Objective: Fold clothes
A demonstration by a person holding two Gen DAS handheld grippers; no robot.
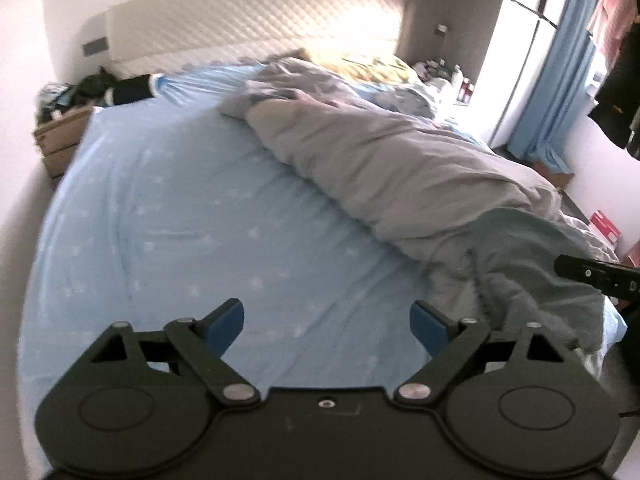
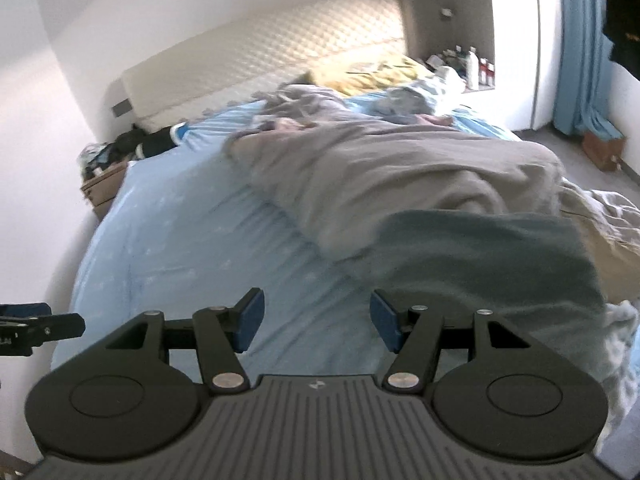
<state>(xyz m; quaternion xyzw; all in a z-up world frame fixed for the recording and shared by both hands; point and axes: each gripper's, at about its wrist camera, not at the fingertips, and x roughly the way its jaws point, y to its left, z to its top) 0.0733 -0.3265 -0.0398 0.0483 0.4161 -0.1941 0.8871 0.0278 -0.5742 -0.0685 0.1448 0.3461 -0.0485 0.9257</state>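
A grey-green fleecy garment (image 1: 536,280) (image 2: 480,264) lies crumpled at the near right part of the bed, against a long beige-grey duvet (image 1: 392,168) (image 2: 400,176). My left gripper (image 1: 327,322) hovers open above the bare light blue sheet (image 1: 180,220), left of the garment, with nothing between its blue pads. My right gripper (image 2: 316,320) is open too, above the sheet (image 2: 192,248) at the garment's left edge, holding nothing. The right gripper's black body (image 1: 596,276) shows at the right edge of the left wrist view; the left gripper's side (image 2: 36,328) shows at the left edge of the right wrist view.
A padded cream headboard (image 1: 248,24) stands at the far end. A wooden bedside box (image 1: 60,140) with dark clutter sits far left. More crumpled clothes (image 2: 408,104) and a yellow pillow (image 2: 372,72) lie near the head. Blue curtains (image 1: 560,72) hang by the window at right.
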